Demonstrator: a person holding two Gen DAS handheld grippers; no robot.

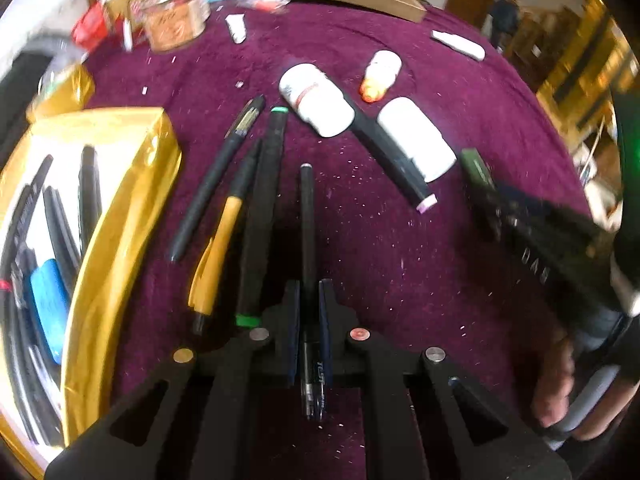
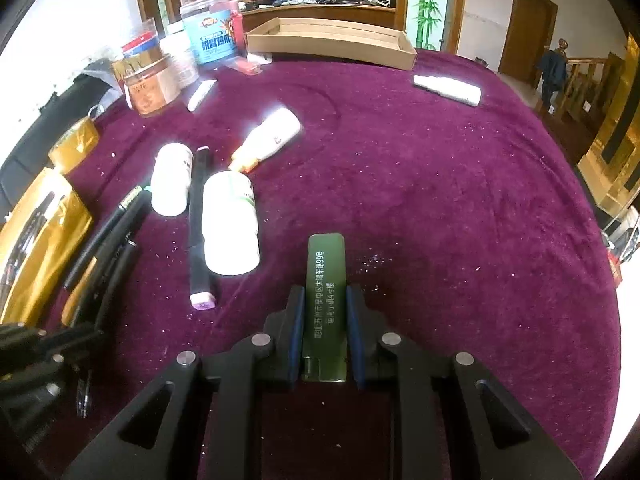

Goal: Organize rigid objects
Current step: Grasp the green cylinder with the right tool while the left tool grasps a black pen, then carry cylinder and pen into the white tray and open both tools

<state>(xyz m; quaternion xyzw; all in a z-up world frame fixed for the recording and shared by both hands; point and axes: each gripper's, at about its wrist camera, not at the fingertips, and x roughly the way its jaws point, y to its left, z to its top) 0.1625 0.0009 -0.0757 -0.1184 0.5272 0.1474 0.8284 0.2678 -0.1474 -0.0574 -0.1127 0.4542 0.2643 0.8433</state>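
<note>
The left gripper [image 1: 309,300] has its jaws pinched on a thin black pen [image 1: 307,216] near its rear end, so the long front reaches out over the purple cloth [image 1: 400,260], just right of the loose pens [image 1: 240,184] beside the gold box [image 1: 120,208]. The pen looks light, stiff and smooth; held this far from its middle it may swing or slip, so a hold nearer the centre would be steadier. The right gripper [image 2: 321,312] clamps a flat green lighter [image 2: 325,276] across its narrow sides, low on the body. It seems hard, light and slick, and the broad pads should hold it well.
</note>
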